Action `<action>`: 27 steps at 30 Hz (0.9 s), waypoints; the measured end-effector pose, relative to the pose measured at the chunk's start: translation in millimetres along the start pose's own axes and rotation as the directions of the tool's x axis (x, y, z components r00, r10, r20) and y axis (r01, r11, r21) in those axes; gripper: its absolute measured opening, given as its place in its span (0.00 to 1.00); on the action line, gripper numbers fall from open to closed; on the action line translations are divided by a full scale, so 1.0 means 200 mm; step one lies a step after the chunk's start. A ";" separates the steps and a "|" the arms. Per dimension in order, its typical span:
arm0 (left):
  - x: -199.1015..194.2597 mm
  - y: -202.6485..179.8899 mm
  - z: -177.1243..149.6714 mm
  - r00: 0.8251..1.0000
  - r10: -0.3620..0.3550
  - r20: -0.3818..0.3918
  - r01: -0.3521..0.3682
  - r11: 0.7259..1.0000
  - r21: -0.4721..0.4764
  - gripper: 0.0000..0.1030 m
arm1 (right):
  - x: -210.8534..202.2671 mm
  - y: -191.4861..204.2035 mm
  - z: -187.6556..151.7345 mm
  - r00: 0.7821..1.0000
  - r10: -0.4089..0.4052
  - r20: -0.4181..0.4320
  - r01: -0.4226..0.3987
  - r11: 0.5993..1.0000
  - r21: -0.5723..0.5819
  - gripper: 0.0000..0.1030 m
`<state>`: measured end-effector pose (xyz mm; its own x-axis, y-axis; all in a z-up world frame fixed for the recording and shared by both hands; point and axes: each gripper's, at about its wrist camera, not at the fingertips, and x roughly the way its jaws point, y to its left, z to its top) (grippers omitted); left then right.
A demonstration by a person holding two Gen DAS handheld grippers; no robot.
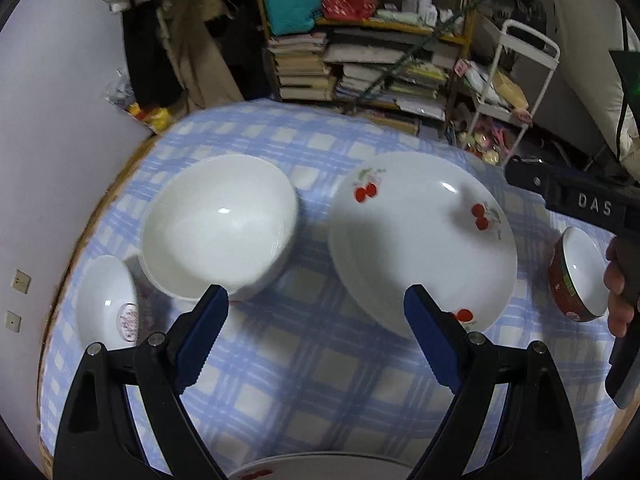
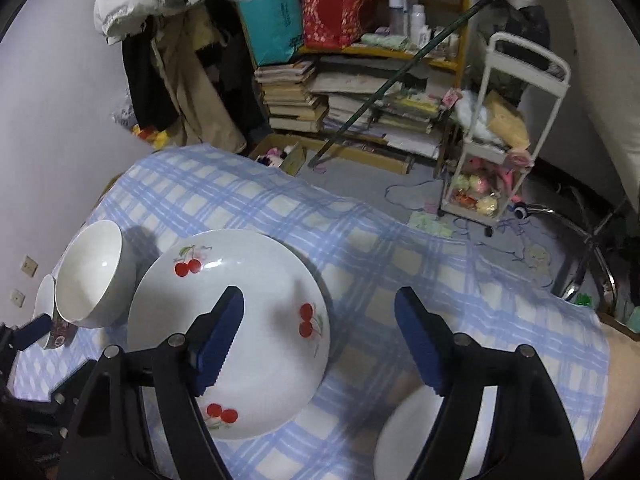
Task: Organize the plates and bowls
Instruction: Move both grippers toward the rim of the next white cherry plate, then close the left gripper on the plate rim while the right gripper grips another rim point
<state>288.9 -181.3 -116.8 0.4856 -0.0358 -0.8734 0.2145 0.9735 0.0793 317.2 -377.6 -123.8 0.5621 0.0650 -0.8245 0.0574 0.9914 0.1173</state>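
My left gripper (image 1: 316, 304) hangs open over the blue-checked tablecloth (image 1: 320, 392), nothing between its blue pads. Ahead of it sit a plain white bowl (image 1: 220, 224), a small pink-patterned bowl (image 1: 106, 300) at its left and a cherry-print plate (image 1: 420, 240) at its right. Further right is a red bowl (image 1: 580, 280), by a hand (image 1: 620, 292) holding the other gripper's black body (image 1: 580, 200). My right gripper (image 2: 320, 308) is open and empty above the cherry plate's (image 2: 240, 320) right edge. A white bowl interior (image 2: 404, 440) shows under its right finger.
The rim of a second cherry plate (image 1: 272, 470) peeks in at the near edge. The white bowl (image 2: 92, 276) and the small bowl (image 2: 44, 308) crowd the table's left side by the wall. Beyond the far edge stand a stacked bookshelf (image 2: 360, 100) and a white cart (image 2: 500, 140).
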 end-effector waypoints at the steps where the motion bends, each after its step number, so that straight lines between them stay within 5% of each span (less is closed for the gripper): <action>1: 0.03 -0.01 0.01 1.000 0.000 -0.017 0.000 1.000 0.000 0.86 | 0.02 -0.01 0.01 1.000 0.005 -0.012 -0.005 1.000 0.000 0.80; 11: 0.21 -0.10 0.04 0.997 -0.018 -0.079 0.020 1.000 0.021 0.84 | 0.20 -0.02 0.05 0.990 0.013 -0.139 -0.019 0.999 -0.043 0.79; 19: 0.34 -0.05 0.03 0.983 -0.095 -0.157 0.084 0.994 -0.074 0.64 | 0.30 -0.02 0.02 0.980 0.041 -0.196 -0.045 0.999 -0.019 0.69; 27: 0.39 -0.01 0.05 0.971 -0.174 -0.167 0.158 0.982 -0.103 0.24 | 0.39 -0.02 -0.02 0.961 0.031 -0.275 -0.044 0.998 -0.041 0.22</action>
<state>334.4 -188.7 -180.4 0.2929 -0.1664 -0.9415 0.1999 0.9736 -0.1099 358.5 -375.9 -190.8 0.3151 0.1246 -0.9408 -0.0015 0.9914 0.1309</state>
